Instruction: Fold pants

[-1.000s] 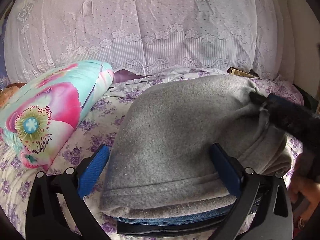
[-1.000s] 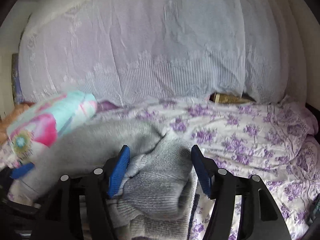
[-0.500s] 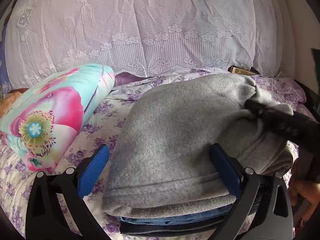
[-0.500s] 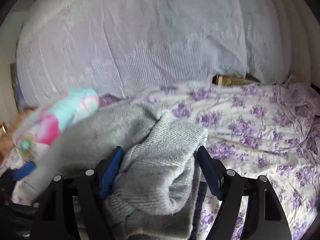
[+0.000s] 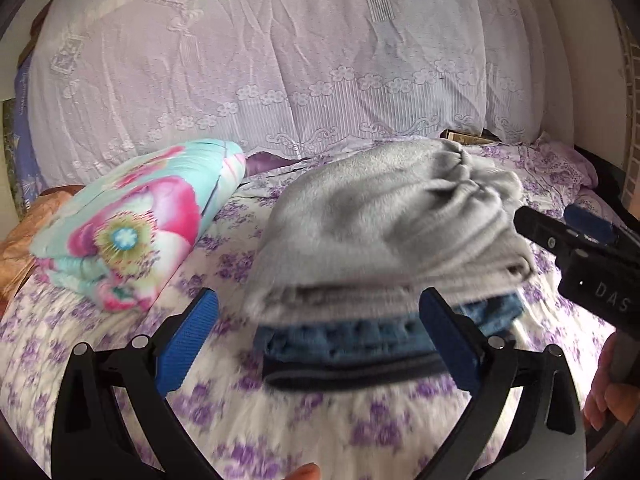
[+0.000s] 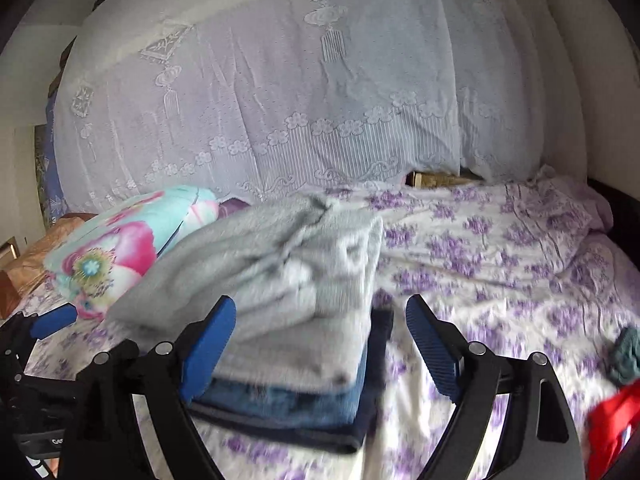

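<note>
I am looking over a bed (image 5: 304, 432) with a purple flowered sheet, and the grey pants (image 5: 384, 232) are lying folded on top of a small pile near its middle. Under them blue jeans (image 5: 352, 340) are sitting, and a dark garment (image 5: 352, 376) is lying at the bottom of the pile. The edges of the pile are looking blurred in both views.

My left gripper (image 5: 320, 344) is hanging just in front of the pile with its blue pads spread wide, and nothing is sitting between them. My right gripper (image 6: 320, 348) is also standing spread apart, with the near corner of the pile showing between its pads, though I cannot tell whether either pad is touching the cloth. In the left view the right gripper (image 5: 576, 228) is showing beside the right edge of the pants.

A bright flowered pillow (image 5: 132, 224) is lying left of the pile, well apart from it. A lace curtain (image 6: 304, 92) is hanging behind the bed. At the right edge a red cloth (image 6: 612, 420) and a teal cloth (image 6: 626, 354) are lying on the sheet.
</note>
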`<state>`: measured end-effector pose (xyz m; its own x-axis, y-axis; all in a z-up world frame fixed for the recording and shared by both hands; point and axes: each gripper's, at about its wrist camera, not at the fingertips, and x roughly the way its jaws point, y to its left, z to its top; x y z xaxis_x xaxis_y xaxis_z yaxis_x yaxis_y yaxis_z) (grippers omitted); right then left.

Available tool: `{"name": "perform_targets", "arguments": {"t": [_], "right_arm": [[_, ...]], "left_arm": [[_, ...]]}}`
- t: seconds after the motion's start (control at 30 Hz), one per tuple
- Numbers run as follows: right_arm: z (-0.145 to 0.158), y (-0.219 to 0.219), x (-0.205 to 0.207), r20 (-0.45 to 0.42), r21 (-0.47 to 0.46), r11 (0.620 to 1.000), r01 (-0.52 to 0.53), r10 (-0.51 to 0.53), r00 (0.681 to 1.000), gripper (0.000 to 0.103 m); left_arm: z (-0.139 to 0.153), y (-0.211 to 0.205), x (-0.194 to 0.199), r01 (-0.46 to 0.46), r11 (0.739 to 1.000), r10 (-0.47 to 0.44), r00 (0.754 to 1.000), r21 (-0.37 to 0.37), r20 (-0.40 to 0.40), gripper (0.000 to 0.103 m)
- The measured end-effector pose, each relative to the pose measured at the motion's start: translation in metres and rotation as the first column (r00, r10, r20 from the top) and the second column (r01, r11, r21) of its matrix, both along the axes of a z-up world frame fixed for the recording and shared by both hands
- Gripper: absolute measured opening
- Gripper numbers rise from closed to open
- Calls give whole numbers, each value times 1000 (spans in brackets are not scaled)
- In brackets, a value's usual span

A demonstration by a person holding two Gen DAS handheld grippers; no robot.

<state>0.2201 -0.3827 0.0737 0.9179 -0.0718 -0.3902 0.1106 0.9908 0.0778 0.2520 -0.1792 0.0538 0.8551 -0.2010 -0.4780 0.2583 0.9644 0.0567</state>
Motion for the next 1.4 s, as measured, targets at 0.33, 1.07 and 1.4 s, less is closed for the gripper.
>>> {"name": "perform_targets", "arguments": {"t": [0.33,1.07,1.4], "right_arm": [[-7,13,-62,-18,53,997,61,-60,998,99],[2,44,-64,-27,-36,999,7,-8,1000,99],[-1,43,-61,-45,-28,1000,1,-2,999,99]], "left_arm": [[10,28,-52,-45,997,46,999,-55,16,98],[23,42,-62,-37,998,39,999,-46,27,98],[29,42,-68,-23,998,25,999,-62,41,98]]}}
